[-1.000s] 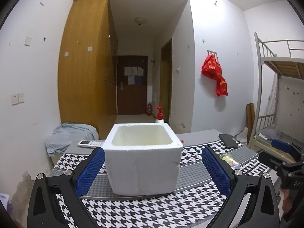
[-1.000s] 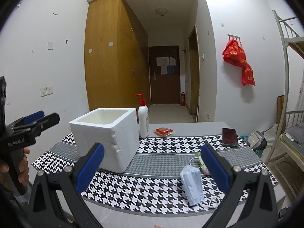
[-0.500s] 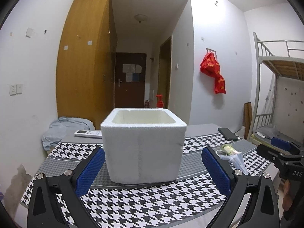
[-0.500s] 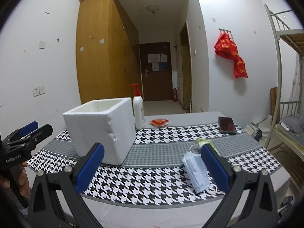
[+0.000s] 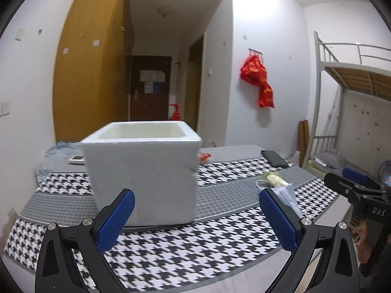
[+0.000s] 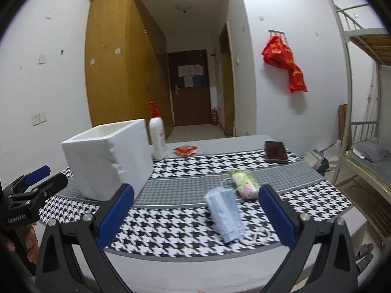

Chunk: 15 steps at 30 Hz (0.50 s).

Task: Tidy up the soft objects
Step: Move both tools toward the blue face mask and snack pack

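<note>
Hovering over the near edge of the houndstooth-covered table (image 6: pixel 171 222), the right gripper (image 6: pixel 194 216) is spread wide and empty; the left gripper (image 5: pixel 195 219) likewise gapes, holding nothing. A blue face mask (image 6: pixel 224 213) lies near the front edge, a small floral pouch (image 6: pixel 244 182) just behind it. Toward the left end stands the white foam box (image 5: pixel 144 175); beyond it, a pump bottle (image 6: pixel 157 136), red packet (image 6: pixel 185 150) and phone (image 6: pixel 275 151) sit along the far edge.

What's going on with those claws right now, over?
Both claws open, empty: left claw, right claw. Face mask on table, ahead of right claw. Foam box clear.
</note>
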Tool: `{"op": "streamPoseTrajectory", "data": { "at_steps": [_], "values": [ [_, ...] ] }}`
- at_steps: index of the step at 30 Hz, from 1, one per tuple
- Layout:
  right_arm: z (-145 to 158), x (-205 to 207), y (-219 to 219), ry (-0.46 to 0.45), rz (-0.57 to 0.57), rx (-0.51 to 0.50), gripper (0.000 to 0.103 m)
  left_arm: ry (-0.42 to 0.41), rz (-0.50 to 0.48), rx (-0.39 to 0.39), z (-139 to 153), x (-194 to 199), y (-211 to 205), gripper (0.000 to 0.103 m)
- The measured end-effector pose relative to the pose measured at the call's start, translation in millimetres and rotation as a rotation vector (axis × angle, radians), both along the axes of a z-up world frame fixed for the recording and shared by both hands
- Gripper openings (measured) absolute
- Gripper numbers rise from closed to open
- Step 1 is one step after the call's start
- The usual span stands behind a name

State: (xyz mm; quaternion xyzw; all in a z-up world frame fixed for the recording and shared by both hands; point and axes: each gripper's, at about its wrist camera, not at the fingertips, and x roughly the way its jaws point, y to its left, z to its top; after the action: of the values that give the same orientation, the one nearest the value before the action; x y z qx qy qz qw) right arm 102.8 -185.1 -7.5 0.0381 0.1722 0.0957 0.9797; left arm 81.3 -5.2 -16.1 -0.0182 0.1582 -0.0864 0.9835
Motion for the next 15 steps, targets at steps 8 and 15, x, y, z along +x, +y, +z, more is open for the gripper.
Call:
{"op": "streamPoseTrajectory", "data": {
  "at_steps": [8, 15],
  "values": [
    [-7, 1, -40, 0.023, -0.062, 0.031, 0.103, 0.044, -0.093, -0.016, -4, 18, -42, 0.102],
    [-10, 1, -66, 0.037, -0.089, 0.026, 0.103, 0.093, -0.147, -0.021, -11, 32, -76, 0.102]
  ]
}}
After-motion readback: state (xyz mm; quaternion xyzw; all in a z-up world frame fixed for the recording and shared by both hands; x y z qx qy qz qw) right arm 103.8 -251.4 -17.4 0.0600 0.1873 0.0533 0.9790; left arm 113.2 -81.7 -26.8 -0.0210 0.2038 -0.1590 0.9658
